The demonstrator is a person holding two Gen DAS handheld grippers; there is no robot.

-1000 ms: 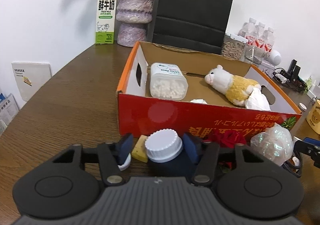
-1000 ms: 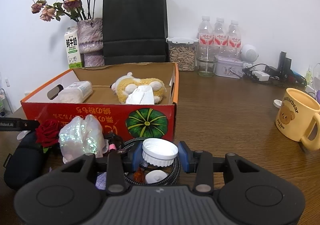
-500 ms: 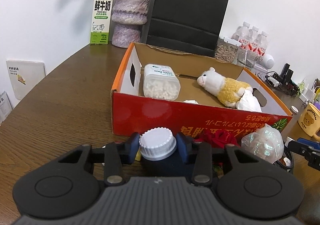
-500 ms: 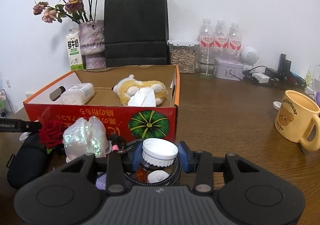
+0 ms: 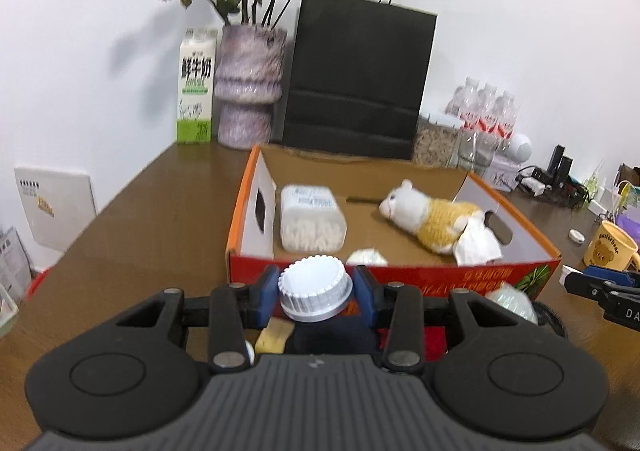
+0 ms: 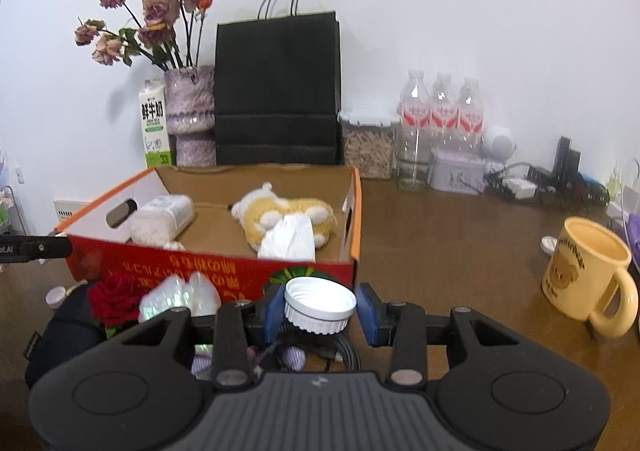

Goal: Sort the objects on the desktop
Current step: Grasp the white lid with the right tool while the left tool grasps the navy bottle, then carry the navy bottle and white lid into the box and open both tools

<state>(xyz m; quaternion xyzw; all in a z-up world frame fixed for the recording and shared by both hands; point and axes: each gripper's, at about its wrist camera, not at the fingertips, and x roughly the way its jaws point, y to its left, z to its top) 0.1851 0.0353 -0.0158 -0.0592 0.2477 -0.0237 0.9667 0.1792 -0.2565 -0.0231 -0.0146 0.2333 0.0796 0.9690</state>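
Observation:
My left gripper [image 5: 315,294] is shut on the white ribbed cap of a dark bottle [image 5: 314,289], held up in front of the red cardboard box [image 5: 440,277]. My right gripper [image 6: 320,310] is shut on a white open-topped cap [image 6: 320,303], just right of the box's front corner [image 6: 352,271]. Inside the box lie a cotton swab tub [image 5: 310,221], a yellow and white plush toy [image 5: 434,221] and a tissue [image 6: 290,237]. A red rose [image 6: 114,295], a shiny wrapper [image 6: 180,295] and a coiled cable [image 6: 340,349] lie below the grippers.
A yellow bear mug [image 6: 588,277] stands at the right. A black paper bag [image 6: 278,91], a vase of dried flowers [image 6: 190,111], a milk carton [image 6: 154,129], water bottles [image 6: 440,111] and a snack jar [image 6: 368,143] line the back wall. Chargers [image 6: 560,179] lie far right.
My left gripper closed on the dark bottle's cap and lifted it up toward the box. My right gripper rose a little with its white cap.

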